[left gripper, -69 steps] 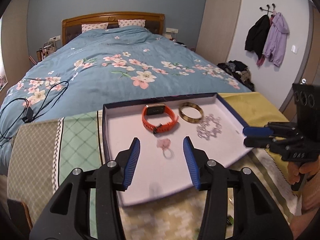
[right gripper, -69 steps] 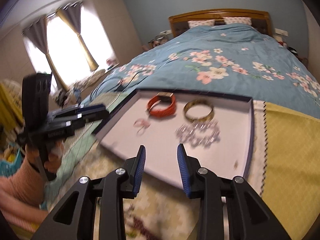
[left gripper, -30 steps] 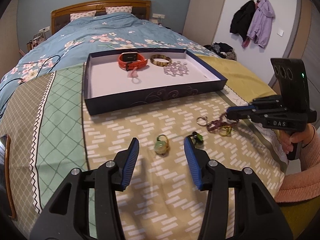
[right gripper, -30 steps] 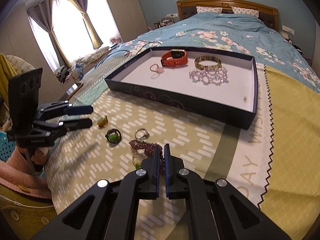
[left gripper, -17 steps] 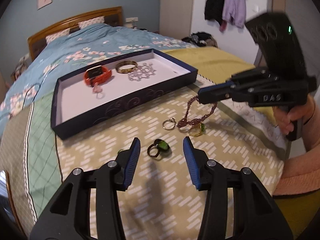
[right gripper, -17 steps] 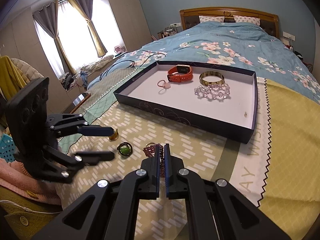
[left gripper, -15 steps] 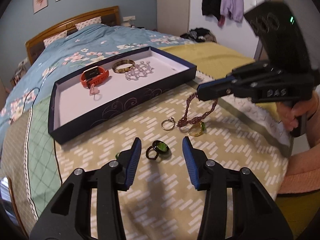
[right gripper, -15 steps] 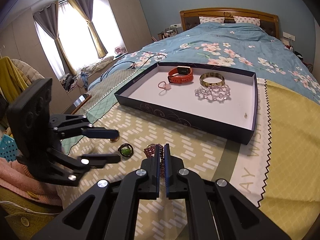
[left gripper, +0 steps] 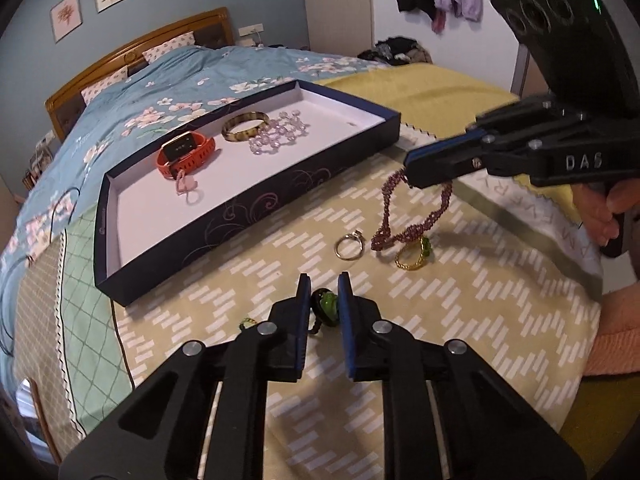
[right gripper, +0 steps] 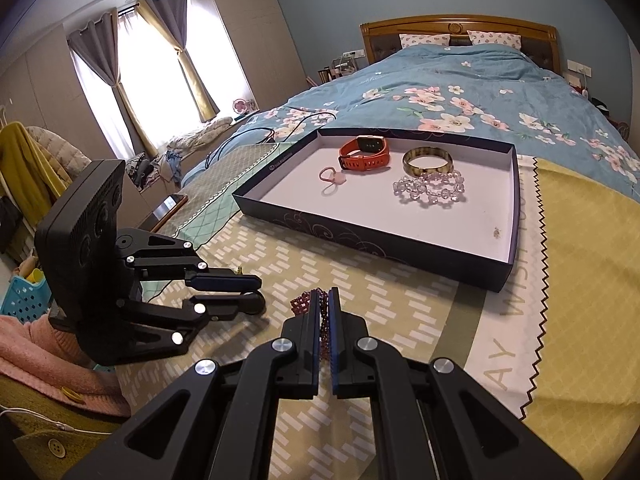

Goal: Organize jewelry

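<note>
Just in front of the navy tray, on the patterned cloth, a green-stoned ring sat between the blue pads of the left claw, whose jaws were closing around it. Beside that ring, further from the tray's front wall, the right claw was clamped on a purple beaded bracelet whose lower loop trailed onto the cloth, next to a silver ring and a gold ring. Inside the tray lay an orange watch, a pink ring, a tortoiseshell bangle and a clear bead bracelet.
</note>
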Tool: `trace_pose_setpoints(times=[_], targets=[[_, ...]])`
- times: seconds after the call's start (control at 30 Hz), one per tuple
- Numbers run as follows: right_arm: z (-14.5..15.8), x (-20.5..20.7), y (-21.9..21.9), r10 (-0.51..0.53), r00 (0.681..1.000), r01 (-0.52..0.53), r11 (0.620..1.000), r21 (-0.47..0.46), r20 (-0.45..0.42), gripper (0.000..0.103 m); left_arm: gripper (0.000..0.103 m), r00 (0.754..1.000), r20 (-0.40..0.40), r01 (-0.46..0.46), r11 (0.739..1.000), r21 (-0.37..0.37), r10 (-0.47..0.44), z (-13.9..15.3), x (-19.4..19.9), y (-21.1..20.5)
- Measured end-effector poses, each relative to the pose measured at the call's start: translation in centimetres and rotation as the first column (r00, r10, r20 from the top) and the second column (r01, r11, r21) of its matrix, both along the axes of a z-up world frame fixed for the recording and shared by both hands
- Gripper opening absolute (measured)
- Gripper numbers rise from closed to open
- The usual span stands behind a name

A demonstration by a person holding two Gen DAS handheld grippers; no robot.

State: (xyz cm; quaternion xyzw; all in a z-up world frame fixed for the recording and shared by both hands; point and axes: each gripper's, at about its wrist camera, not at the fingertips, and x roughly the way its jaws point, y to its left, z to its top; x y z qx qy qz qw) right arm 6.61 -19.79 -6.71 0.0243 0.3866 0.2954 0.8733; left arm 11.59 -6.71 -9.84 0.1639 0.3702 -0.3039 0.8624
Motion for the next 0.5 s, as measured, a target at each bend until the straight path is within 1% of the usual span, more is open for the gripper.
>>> trace_pose_setpoints(times=[0.03,0.1,0.27,0.33,0.37,0.4,0.43,0.5], targets=[[0.1,0.0,0.0,0.000,1.000,0.000,1.000,0.001,0.002,0.003,0.009,1.000,-0.006,-0.006,1.000,-0.019,0.006,0.1,0.1,0.4],[0.2,0.0,-0.1,-0.001,1.000,0.001,1.000,0.006,0.003,0.003,0.009,0.999,-0.023,-0.026,0.998,-0.062,0.024,0.4,0.3,1.3],[0.2,0.1,-0.1,0.000,1.000,0.000,1.000,0.011,0.001,0.003,0.007,0.996,-0.056,-0.073,0.988,-0.135,0.066,1.0,0.7,3.4],[0.2,0.1,-0.1,0.000,1.000,0.000,1.000,0.013,-0.001,0.003,0.008,0.995,-0.064,-0.080,0.986,-0.148,0.071,1.0,0.6,3.9],[0.1,0.1,-0.1,0.000,1.000,0.000,1.000,0.014,-0.003,0.003,0.008,0.996,-0.054,-0.075,0.987,-0.140,0.069,1.0,0.3,3.9],[0.1,0.1,-0.1,-0.001,1.000,0.001,1.000,0.014,-0.004,0.003,0.012,0.997,-0.047,-0.066,0.989,-0.131,0.060,1.0,0.0,3.8],[0.1,0.1,-0.1,-0.001,1.000,0.001,1.000,0.014,-0.004,0.003,0.018,0.997,-0.047,-0.059,0.990,-0.129,0.053,0.9,-0.1,3.7],[0.0,0.1,-0.1,-0.001,1.000,0.001,1.000,0.015,-0.006,0.003,0.024,0.998,-0.037,-0.051,0.993,-0.107,0.047,0.7,-0.5,3.2]])
